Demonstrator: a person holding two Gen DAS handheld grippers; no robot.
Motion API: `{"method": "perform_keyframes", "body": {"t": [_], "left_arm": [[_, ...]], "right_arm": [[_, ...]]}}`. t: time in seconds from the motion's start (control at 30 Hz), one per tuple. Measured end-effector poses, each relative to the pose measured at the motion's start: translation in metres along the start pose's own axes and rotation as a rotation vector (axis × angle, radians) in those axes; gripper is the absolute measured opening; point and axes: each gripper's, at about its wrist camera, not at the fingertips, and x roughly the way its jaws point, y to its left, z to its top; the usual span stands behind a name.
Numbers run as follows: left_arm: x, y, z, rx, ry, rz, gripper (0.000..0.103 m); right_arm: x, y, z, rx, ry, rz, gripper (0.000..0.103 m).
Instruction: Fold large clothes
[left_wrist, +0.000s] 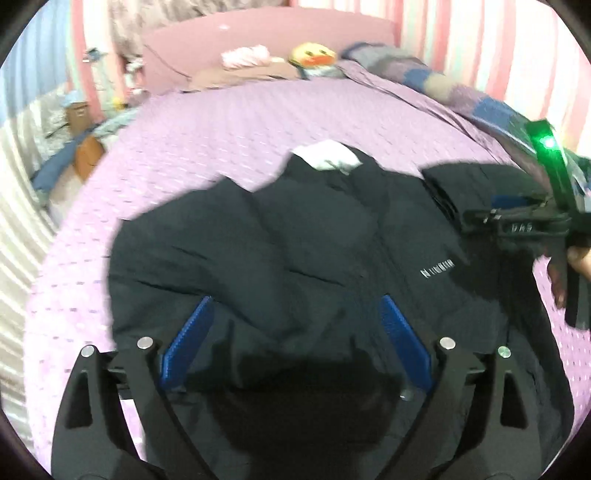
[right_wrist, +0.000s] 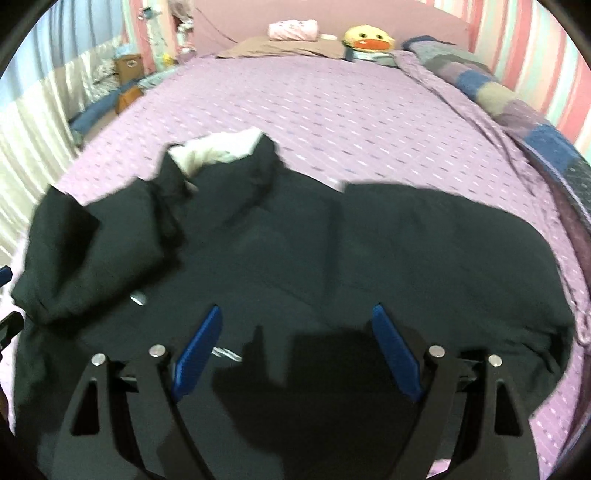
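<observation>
**Left wrist view: both claws spread wide over a dark jacket, nothing gripped**

Left wrist view looks down on a black padded jacket lying across a lilac patterned bedspread. The left gripper hangs over the near part of the garment with its blue pads far apart. No fold of cloth is pinched between them; the dark fabric simply lies beneath the gap. A small pale logo shows on the jacket's chest, and a white lining shows at the collar end, which points toward the head of the bed. At the right edge of this view the other tool appears with a green light, gripped by a hand.

From the right wrist view, the right gripper also stands wide open above the jacket, its blue pads clear of the cloth with nothing caught between them. One sleeve lies folded in over the body on the left side of this view, close to the collar and its pale lining. The jacket covers most of the near half of the bedspread.

At the far end of the bed sit a yellow duck plush, a pink rolled bundle and a patchwork blanket bunched along the right side.
</observation>
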Motion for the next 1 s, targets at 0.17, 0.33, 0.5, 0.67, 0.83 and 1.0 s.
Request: {"method": "perform_keyframes", "body": {"t": [0.17,0.33,0.5,0.67,0.83,1.0], "left_arm": [[0.015,0.093,0.002,-0.173,0.058,0.181,0.097],[0.040,0.160,-0.024,-0.313,0.194,0.168,0.097],[0.042,0.157,-0.034,-0.278,0.195,0.219,0.097],[0.039,0.134,-0.016,-0.241,0.175,0.234,0.097],[0.037,0.098,0.006,-0.198,0.132,0.213,0.098],[0.045,0.083,0.018,-0.180,0.131,0.197,0.098]], "right_arm": [[0.038,0.062,0.035,-0.055,0.023,0.114,0.083],[0.097,0.096,0.051,-0.008,0.130,0.180,0.093],[0.097,0.107,0.033,-0.015,0.121,0.217,0.058],[0.049,0.091,0.027,-0.084,0.010,0.094,0.019],[0.004,0.008,0.011,-0.027,-0.044,-0.154,0.018],[-0.018,-0.061,-0.016,0.035,-0.021,-0.240,0.018]]}}
